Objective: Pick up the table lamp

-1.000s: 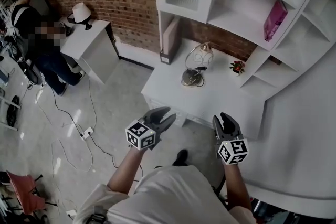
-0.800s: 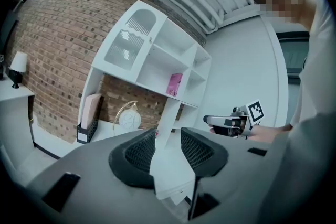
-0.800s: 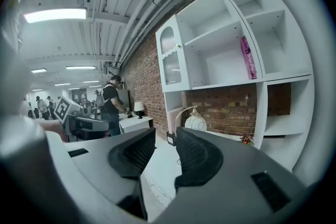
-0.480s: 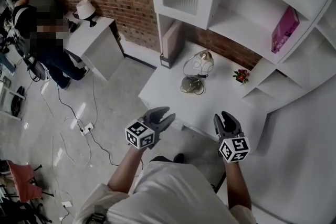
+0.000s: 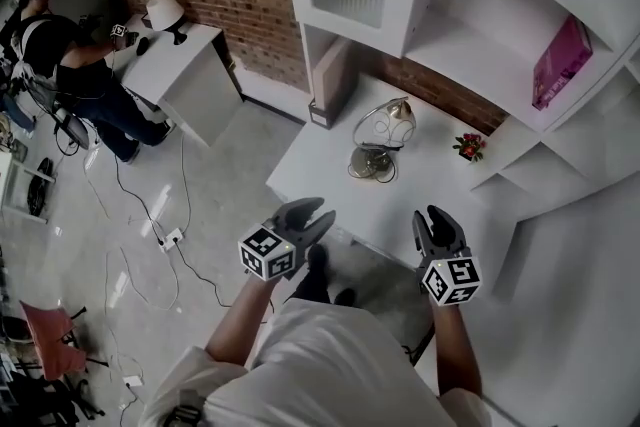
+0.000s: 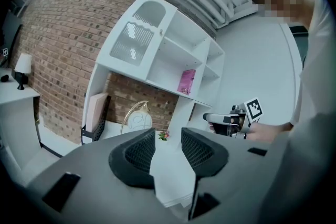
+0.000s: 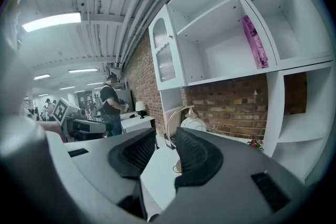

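Note:
The table lamp [image 5: 382, 135] has a round wire-hoop frame, a white globe shade and a metal base with a coiled cord. It stands upright on the white desk [image 5: 320, 170]. It also shows as the lamp [image 6: 137, 118] in the left gripper view and as the lamp [image 7: 191, 122] in the right gripper view. My left gripper [image 5: 316, 215] hovers off the desk's front-left edge, open and empty. My right gripper [image 5: 437, 223] is over the desk's front edge, open and empty. Both point toward the lamp, well short of it.
A white shelf unit [image 5: 470, 5] rises over the desk and holds a pink book [image 5: 560, 60]. A small flower pot [image 5: 468, 147] sits right of the lamp, a file holder [image 5: 330, 80] at back left. A person [image 5: 70, 55] works at a side table [image 5: 185, 65]; cables and a power strip [image 5: 170, 238] lie on the floor.
Both grippers and the head view have moved closer to the desk, so the lamp sits nearer. The jaws look unchanged. The person at the back left has shifted.

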Action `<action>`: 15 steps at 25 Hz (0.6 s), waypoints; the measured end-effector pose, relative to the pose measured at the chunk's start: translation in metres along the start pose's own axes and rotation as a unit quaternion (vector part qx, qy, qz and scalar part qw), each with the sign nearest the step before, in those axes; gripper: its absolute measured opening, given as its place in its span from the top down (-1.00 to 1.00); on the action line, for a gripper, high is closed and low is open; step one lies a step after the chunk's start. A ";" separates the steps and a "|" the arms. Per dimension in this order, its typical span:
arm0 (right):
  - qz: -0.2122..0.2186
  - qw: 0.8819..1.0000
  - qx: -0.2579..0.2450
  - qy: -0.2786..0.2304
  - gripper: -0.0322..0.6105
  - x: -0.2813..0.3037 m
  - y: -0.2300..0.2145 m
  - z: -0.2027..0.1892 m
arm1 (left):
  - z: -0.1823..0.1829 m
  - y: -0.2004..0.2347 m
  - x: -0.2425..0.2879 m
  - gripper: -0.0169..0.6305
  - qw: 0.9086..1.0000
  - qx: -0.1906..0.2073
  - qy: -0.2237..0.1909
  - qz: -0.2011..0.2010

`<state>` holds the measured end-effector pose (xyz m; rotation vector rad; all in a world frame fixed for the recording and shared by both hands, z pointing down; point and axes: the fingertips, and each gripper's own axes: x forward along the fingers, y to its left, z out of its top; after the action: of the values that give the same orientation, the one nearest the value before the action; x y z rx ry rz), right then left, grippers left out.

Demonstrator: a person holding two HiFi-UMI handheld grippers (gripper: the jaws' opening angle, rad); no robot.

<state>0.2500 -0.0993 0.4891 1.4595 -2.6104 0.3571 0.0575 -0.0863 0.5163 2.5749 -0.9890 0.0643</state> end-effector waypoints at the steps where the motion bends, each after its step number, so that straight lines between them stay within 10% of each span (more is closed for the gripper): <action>1: 0.001 1.000 -0.001 0.002 0.47 0.006 0.000 -0.001 | 0.001 0.005 0.002 0.44 1.000 0.002 0.002 -0.001; 15: -0.005 1.000 -0.006 0.016 0.47 0.103 -0.007 0.014 | 0.030 0.083 0.057 0.44 0.999 0.015 0.022 -0.047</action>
<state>0.2015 -0.1911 0.5004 1.4511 -2.5754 0.3601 0.0431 -0.1897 0.5262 2.6324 -0.8558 0.1113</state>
